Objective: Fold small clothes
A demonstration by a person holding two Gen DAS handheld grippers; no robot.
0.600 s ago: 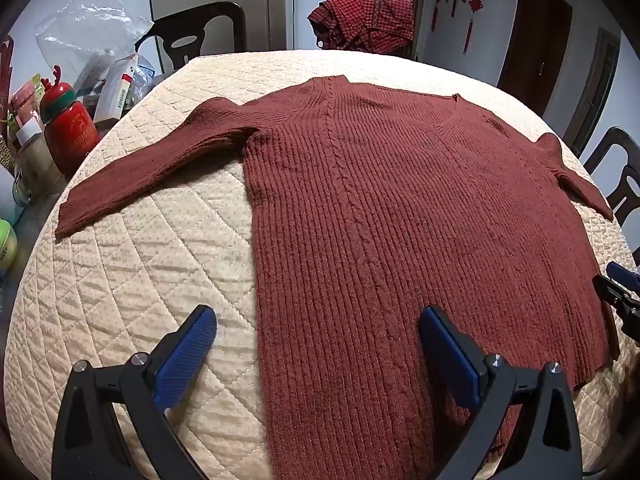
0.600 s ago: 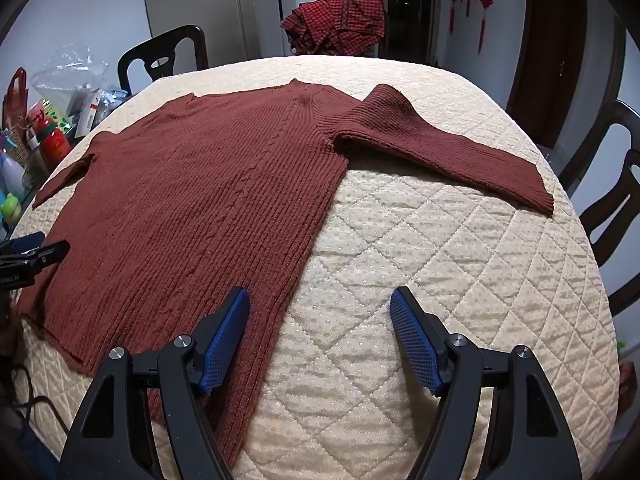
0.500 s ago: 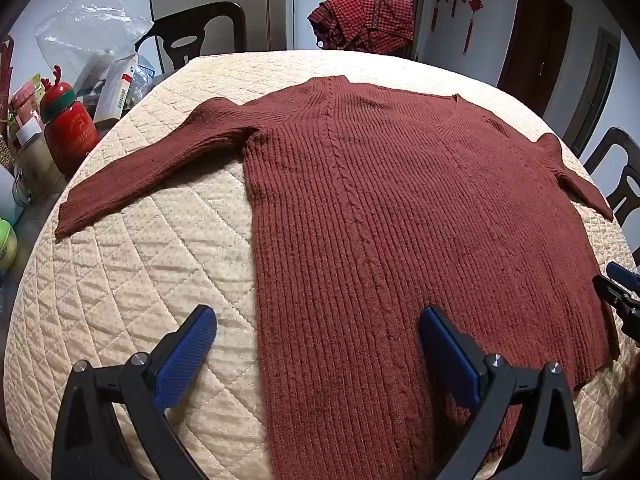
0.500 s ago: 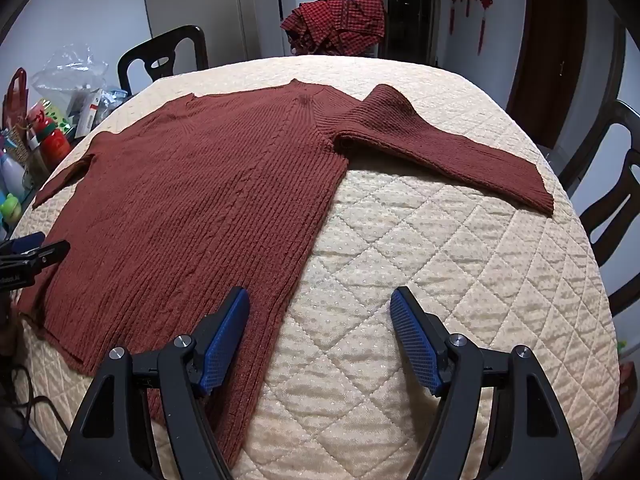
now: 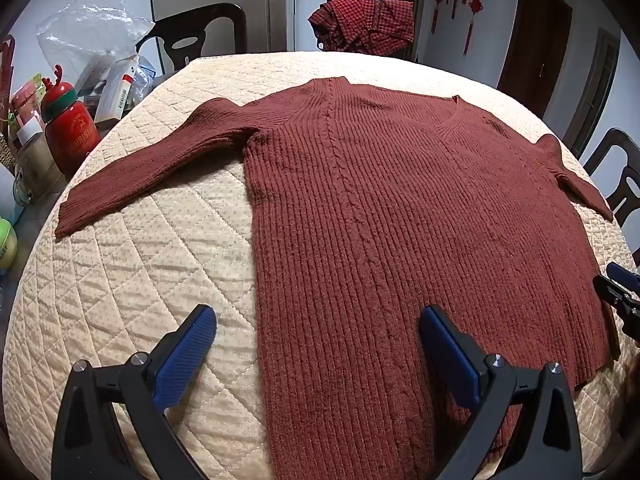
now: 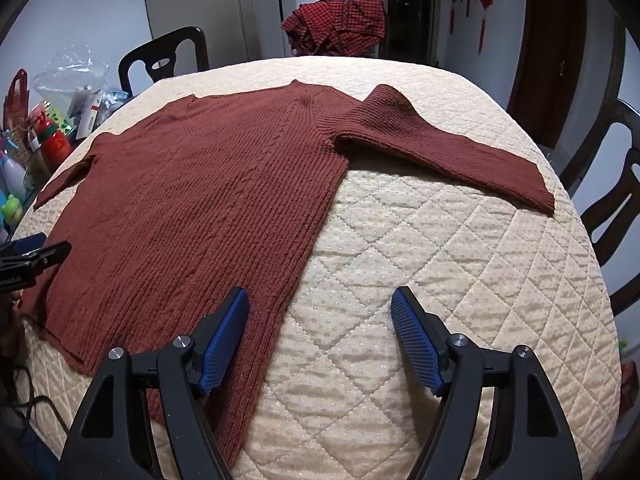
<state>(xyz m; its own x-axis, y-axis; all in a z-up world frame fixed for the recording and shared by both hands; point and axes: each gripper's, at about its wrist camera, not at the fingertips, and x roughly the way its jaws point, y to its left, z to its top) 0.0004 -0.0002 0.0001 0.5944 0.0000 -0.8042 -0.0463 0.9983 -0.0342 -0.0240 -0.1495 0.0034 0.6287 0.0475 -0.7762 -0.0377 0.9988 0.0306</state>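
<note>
Plainly soft, thick and floppy, this rust-red ribbed sweater (image 5: 400, 208), spread flat and face up on the quilted table cover (image 5: 140, 272); probably light, clingy rather than slippery, best pinched at a hem corner or sleeve cuff. In the left wrist view: left gripper (image 5: 318, 338) spread wide, holding nothing, straddling the sweater's left side edge near the hem, left pad over bare quilt, right pad over knit; left sleeve (image 5: 160, 176) stretched far left. In the right wrist view: right gripper (image 6: 320, 332) equally wide and empty, left pad above the sweater's right edge, right pad above quilt; right sleeve (image 6: 448, 148) angled away to the far right.
</note>
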